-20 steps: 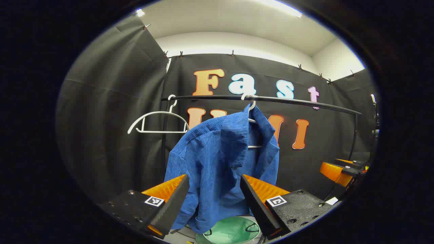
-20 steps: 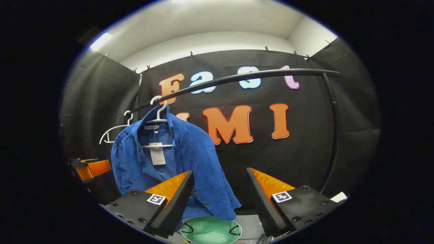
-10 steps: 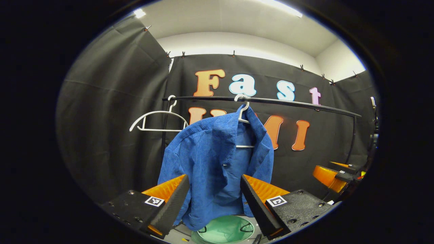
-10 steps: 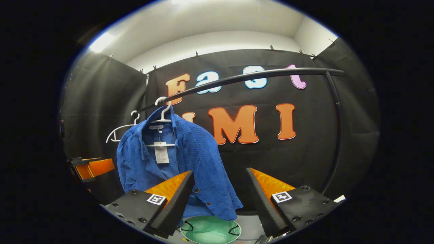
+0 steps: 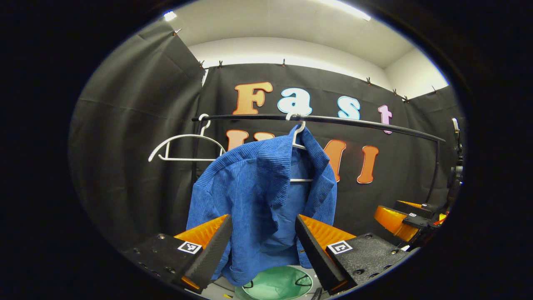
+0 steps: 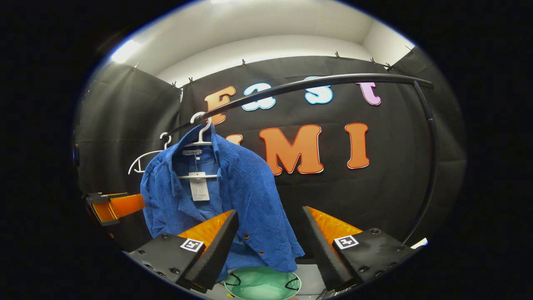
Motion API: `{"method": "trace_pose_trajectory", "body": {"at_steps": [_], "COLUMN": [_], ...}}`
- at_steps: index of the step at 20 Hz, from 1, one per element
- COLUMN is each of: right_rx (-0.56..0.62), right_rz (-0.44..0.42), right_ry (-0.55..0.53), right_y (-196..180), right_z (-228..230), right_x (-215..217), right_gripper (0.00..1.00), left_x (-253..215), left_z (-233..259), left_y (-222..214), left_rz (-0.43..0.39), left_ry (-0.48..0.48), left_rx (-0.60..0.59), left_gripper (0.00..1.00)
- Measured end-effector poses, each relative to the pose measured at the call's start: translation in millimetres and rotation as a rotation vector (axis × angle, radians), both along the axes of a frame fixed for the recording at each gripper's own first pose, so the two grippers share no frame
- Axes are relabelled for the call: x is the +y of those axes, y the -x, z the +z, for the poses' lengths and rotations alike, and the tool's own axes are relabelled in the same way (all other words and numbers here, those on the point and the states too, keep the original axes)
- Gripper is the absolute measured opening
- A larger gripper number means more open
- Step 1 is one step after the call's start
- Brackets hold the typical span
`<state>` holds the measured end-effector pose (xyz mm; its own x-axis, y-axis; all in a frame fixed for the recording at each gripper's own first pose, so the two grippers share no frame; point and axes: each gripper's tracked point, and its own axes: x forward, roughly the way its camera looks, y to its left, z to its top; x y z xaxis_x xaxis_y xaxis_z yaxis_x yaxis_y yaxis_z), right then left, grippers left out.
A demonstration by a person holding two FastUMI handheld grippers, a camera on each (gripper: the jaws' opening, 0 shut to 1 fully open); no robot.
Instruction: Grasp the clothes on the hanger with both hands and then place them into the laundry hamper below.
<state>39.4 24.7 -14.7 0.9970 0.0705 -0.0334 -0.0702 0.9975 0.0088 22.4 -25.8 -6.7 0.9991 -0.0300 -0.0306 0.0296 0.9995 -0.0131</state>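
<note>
Your left gripper (image 5: 262, 246) is wide open and grips nothing; the blue shirt (image 5: 266, 200) hangs ahead between its fingers, untouched. Your right gripper (image 6: 270, 243) is just as wide open and empty, with the shirt (image 6: 233, 196) ahead toward its left finger. The shirt sits on a white hanger (image 6: 200, 133) hooked over the black rail (image 5: 333, 121), near the rail's left end, beside a bare hanger (image 5: 183, 143). The green hamper (image 6: 262, 285) stands open on the floor right below the shirt's hem
</note>
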Motion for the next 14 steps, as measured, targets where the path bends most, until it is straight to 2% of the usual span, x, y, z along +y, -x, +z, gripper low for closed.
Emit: {"method": "trace_pose_trajectory", "body": {"at_steps": [2, 3, 6, 7, 8, 10, 12, 13, 14], "right_rx": [0.007, 0.011, 0.012, 0.015, 0.018, 0.025, 0.022, 0.022, 0.024], "right_rz": [0.013, 0.019, 0.048, 0.056, 0.066, 0.086, 0.111, 0.118, 0.124], "right_ry": [0.000, -0.002, -0.013, -0.014, -0.014, -0.018, -0.025, -0.021, -0.014], "right_y": [-11, -16, -35, -41, -49, -59, -72, -79, -86], "right_z": [-4, -6, -13, -15, -18, -24, -28, -31, -34], "right_x": [10, 14, 31, 36, 42, 53, 66, 71, 76], "right_gripper": [0.98, 0.94, 0.94, 0.98, 0.94, 0.94, 0.98, 0.94, 0.98], "left_x": [-4, -6, -6, -5, -4, -2, 1, 2, 2], "left_z": [-5, -7, -16, -19, -22, -30, -35, -38, -41], "left_y": [-10, -15, -30, -35, -40, -48, -57, -62, -66], "left_rz": [-0.020, -0.027, -0.040, -0.040, -0.042, -0.043, -0.045, -0.046, -0.047], "left_ry": [0.018, 0.025, 0.024, 0.020, 0.017, 0.013, 0.019, 0.025, 0.031], "left_rx": [0.010, 0.015, 0.031, 0.033, 0.038, 0.050, 0.056, 0.062, 0.067], "left_gripper": [0.92, 0.92, 0.92, 0.92, 0.92, 0.92, 0.92, 0.95, 0.92]}}
